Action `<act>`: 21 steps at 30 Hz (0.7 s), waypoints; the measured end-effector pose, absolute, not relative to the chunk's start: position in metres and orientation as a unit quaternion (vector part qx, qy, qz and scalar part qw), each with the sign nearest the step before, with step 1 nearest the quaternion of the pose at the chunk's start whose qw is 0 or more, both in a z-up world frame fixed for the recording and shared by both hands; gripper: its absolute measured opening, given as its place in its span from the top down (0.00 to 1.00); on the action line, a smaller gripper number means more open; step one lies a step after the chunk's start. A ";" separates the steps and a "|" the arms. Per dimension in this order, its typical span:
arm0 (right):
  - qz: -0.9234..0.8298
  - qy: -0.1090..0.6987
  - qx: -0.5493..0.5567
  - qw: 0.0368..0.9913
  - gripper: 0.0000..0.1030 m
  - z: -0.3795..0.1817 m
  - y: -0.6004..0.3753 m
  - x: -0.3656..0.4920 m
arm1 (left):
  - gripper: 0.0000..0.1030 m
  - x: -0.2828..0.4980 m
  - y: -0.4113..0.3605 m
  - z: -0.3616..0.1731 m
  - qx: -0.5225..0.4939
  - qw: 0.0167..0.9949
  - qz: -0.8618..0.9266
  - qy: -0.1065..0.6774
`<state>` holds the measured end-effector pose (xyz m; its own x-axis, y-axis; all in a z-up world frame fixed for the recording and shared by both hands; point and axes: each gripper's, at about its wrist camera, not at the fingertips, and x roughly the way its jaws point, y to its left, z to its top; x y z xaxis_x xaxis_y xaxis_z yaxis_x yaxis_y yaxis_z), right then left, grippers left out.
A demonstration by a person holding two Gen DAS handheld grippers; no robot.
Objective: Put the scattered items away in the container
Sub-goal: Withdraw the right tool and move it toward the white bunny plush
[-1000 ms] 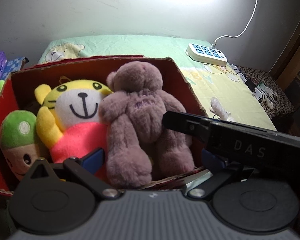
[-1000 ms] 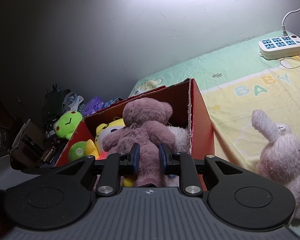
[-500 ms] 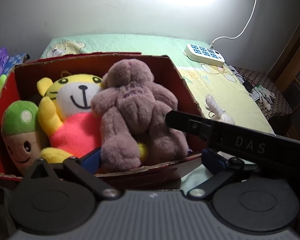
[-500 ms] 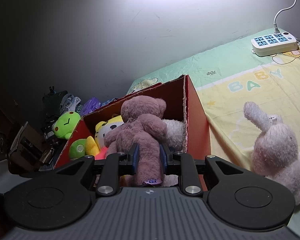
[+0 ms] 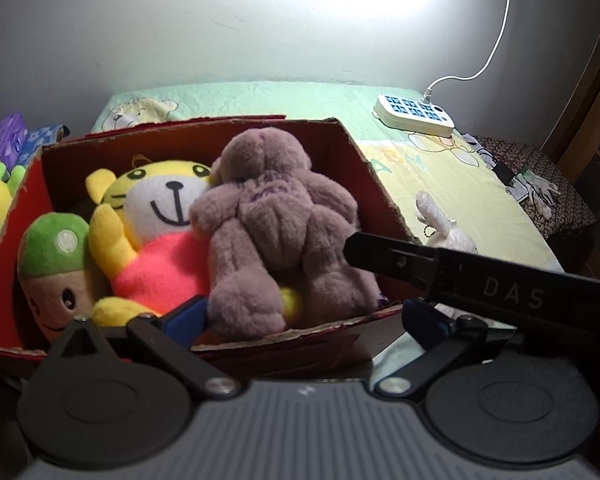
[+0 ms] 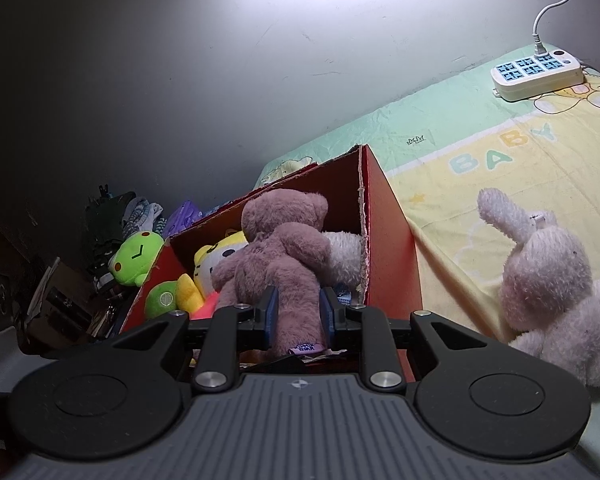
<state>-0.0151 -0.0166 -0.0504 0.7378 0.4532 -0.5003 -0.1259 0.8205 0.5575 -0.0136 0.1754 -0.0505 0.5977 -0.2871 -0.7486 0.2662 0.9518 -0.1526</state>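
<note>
Bed (image 6: 500,184) against a pale wall, green-yellow sheet. Red box (image 6: 392,240) at its left edge. My right gripper (image 6: 299,312) jaws pinch the mauve bear's (image 6: 284,248) leg; left gripper (image 5: 304,316) jaws wide, empty.

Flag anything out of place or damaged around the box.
The pale bunny still lies on the bed sheet, outside the box. A power strip also sits on the sheet. The box's rim is frayed and torn. The bear is already inside.

box (image 5: 364,160) on bed (image 5: 480,200) | bear (image 5: 272,216), tiger (image 5: 156,208) in box | rabbit (image 6: 548,284) right of box
</note>
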 end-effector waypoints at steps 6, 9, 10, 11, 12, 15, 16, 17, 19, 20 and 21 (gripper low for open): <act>0.151 0.313 0.246 0.905 0.69 -0.047 -0.018 -0.027 | 0.01 -0.022 0.173 -0.047 0.001 0.899 -0.145 0.413; 0.152 0.308 0.247 0.906 0.70 -0.047 -0.022 -0.032 | 0.01 -0.028 0.170 -0.044 0.011 0.903 -0.137 0.407; 0.154 0.308 0.250 0.905 0.70 -0.046 -0.024 -0.033 | 0.01 -0.030 0.169 -0.043 0.011 0.904 -0.133 0.405; 0.156 0.307 0.253 0.904 0.70 -0.046 -0.026 -0.033 | 0.01 -0.033 0.169 -0.040 0.011 0.906 -0.129 0.403; 0.160 0.307 0.256 0.903 0.70 -0.046 -0.028 -0.034 | 0.01 -0.035 0.167 -0.038 0.011 0.907 -0.127 0.401; 0.173 0.306 0.261 0.899 0.71 -0.047 -0.034 -0.036 | 0.01 -0.042 0.162 -0.034 0.013 0.908 -0.117 0.402; 0.179 0.307 0.263 0.897 0.71 -0.047 -0.037 -0.036 | 0.01 -0.043 0.160 -0.034 0.012 0.908 -0.114 0.403; 0.185 0.307 0.264 0.896 0.71 -0.046 -0.039 -0.036 | 0.01 -0.044 0.158 -0.033 0.010 0.908 -0.111 0.404; 0.197 0.309 0.265 0.892 0.72 -0.045 -0.045 -0.038 | 0.01 -0.047 0.152 -0.033 0.005 0.907 -0.105 0.408; 0.203 0.309 0.266 0.890 0.72 -0.045 -0.049 -0.040 | 0.01 -0.048 0.149 -0.033 0.003 0.906 -0.104 0.411; 0.206 0.308 0.265 0.890 0.70 -0.044 -0.052 -0.042 | 0.01 -0.050 0.144 -0.034 -0.002 0.904 -0.101 0.416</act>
<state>-0.0425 -0.0522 -0.0437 0.7251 0.5305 -0.4390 -0.2036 0.7742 0.5993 -0.0498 0.1438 -0.0336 0.6340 -0.1838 -0.7511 0.1813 0.9796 -0.0867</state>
